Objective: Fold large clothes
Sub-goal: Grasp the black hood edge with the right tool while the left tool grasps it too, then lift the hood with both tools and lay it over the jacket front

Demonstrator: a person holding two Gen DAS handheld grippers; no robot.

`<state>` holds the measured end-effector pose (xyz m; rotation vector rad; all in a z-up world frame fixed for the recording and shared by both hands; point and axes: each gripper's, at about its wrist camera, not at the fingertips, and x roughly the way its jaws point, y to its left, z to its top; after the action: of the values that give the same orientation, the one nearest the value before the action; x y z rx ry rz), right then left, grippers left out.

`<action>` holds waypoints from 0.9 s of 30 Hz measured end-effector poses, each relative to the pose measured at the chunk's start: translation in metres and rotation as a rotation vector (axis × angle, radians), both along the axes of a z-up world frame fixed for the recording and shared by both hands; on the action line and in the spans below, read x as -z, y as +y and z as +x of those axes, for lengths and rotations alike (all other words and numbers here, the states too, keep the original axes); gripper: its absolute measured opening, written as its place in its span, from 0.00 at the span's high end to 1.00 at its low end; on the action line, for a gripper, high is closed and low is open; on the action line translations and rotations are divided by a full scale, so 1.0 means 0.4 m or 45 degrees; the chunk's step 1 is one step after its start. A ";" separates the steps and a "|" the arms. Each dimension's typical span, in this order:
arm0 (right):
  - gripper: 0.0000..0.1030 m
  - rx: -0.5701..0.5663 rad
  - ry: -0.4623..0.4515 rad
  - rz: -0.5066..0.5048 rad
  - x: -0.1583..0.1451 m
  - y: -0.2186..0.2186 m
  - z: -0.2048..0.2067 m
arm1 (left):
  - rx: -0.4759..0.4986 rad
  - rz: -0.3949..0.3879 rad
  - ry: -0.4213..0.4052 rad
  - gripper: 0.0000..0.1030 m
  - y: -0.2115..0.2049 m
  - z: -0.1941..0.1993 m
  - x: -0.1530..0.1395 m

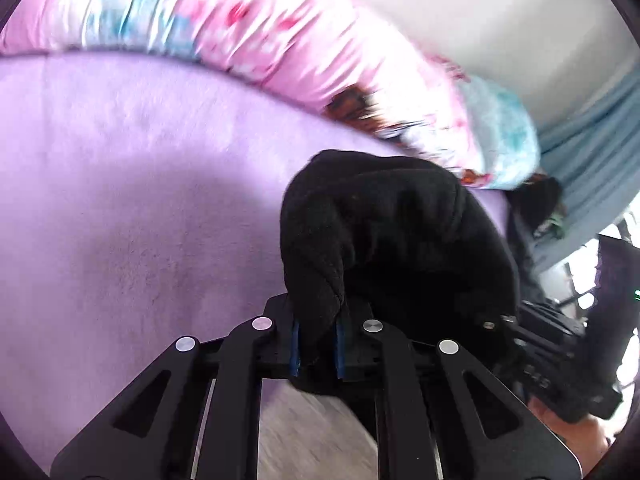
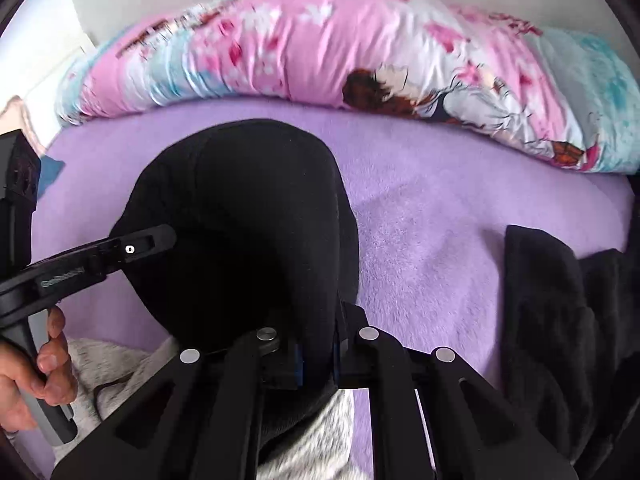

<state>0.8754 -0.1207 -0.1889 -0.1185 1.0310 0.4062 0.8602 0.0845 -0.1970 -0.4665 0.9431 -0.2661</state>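
Note:
A black garment (image 1: 384, 232) hangs bunched above a purple bed cover (image 1: 120, 168). My left gripper (image 1: 318, 340) is shut on a fold of it, with black cloth squeezed between the blue pads. In the right wrist view the same black garment (image 2: 248, 220) is lifted off the purple bed cover (image 2: 432, 232), and my right gripper (image 2: 318, 354) is shut on another part of its edge. The left gripper (image 2: 160, 236) comes in from the left there, held by a hand (image 2: 36, 364), its tip against the cloth. The right gripper's body shows blurred at right in the left wrist view.
A long pink and blue printed pillow (image 2: 340, 52) lies along the bed's far side by a white wall. More black cloth (image 2: 560, 320) lies heaped at the bed's right end. Grey fuzzy fabric (image 2: 312, 440) sits under the grippers. Blue fabric (image 1: 600, 152) hangs at right.

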 end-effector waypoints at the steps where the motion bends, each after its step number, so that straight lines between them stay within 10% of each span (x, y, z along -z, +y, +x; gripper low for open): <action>1: 0.92 -0.001 -0.011 0.012 -0.015 -0.008 -0.019 | 0.015 -0.003 -0.026 0.90 -0.007 -0.026 -0.028; 11: 0.92 -0.064 -0.125 0.154 -0.178 -0.102 -0.340 | 0.154 0.023 -0.219 0.91 -0.086 -0.374 -0.268; 15: 0.92 -0.157 -0.148 0.158 -0.187 -0.113 -0.496 | 0.210 0.179 -0.291 0.92 -0.120 -0.575 -0.300; 18: 0.92 -0.233 -0.160 0.133 -0.176 -0.115 -0.599 | 0.228 0.399 -0.286 0.94 -0.156 -0.709 -0.280; 27: 0.92 -0.310 -0.081 0.037 -0.006 -0.149 -0.759 | 0.249 0.445 -0.178 0.94 -0.177 -0.954 -0.020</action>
<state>0.5718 -0.1804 -0.1863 -0.2306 0.9504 0.6347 0.4785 0.0137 -0.1890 -0.0338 0.8766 -0.2993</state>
